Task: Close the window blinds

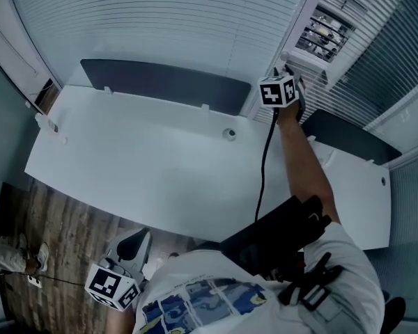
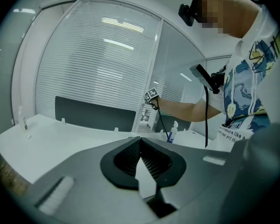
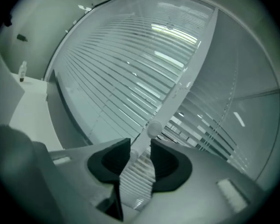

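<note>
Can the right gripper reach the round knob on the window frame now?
Probably yes: the right gripper is open, the round knob sits just at its jaw tips, and nothing stands between them.

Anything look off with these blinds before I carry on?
Yes. In the right-hand blind, just beyond the right gripper, a patch of slats stands gapped and shows the room behind. The large left blind lies even. Nothing else stands out.

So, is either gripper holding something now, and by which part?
Left gripper: shut, empty. Right gripper: tips stand at a small white knob on the window frame; a grip cannot be told.
</note>
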`<state>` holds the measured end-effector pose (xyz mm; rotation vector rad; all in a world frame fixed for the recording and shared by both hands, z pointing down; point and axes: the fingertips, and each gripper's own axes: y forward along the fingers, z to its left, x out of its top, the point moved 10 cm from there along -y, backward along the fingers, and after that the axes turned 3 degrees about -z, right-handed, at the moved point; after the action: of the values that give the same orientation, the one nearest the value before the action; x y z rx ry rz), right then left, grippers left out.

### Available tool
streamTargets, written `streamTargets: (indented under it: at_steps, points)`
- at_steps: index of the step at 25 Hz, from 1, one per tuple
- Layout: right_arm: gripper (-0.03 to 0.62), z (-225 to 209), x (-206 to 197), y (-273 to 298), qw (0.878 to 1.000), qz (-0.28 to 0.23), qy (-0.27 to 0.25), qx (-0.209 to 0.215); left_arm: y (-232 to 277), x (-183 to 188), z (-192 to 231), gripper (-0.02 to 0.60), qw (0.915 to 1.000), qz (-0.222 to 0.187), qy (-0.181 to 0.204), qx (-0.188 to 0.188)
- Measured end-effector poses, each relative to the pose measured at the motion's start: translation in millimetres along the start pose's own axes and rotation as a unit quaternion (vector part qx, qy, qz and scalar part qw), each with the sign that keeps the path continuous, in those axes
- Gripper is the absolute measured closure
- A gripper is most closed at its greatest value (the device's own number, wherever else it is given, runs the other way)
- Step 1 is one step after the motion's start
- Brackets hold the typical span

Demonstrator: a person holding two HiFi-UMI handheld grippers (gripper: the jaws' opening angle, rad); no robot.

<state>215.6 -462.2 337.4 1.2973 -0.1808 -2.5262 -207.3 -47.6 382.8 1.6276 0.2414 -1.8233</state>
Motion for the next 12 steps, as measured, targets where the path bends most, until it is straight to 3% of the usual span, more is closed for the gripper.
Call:
streamTargets:
  at_steps: [6,10,12]
  points:
    - [0.473,22.1,-15.2,-75.7,0.989,-0.033,0.098,0.106,-6.1,-1.3,-0.7,0.574,0.9993,-0.003,0.016,-0.032]
    - [0.58,36.5,-34.0,-138.7,0.976,-0.057,0.143,0.152,-14.7,1.2,-0.4,0.574,0.9979,-0.002,0.039,-0.052]
    - [0.591,46.2,-41.4,-180.5,0.97,-0.068,0.151,0.177,-23.0,2.3,-0.6,0.574,0.9968,-0.005,0.054,-0.059]
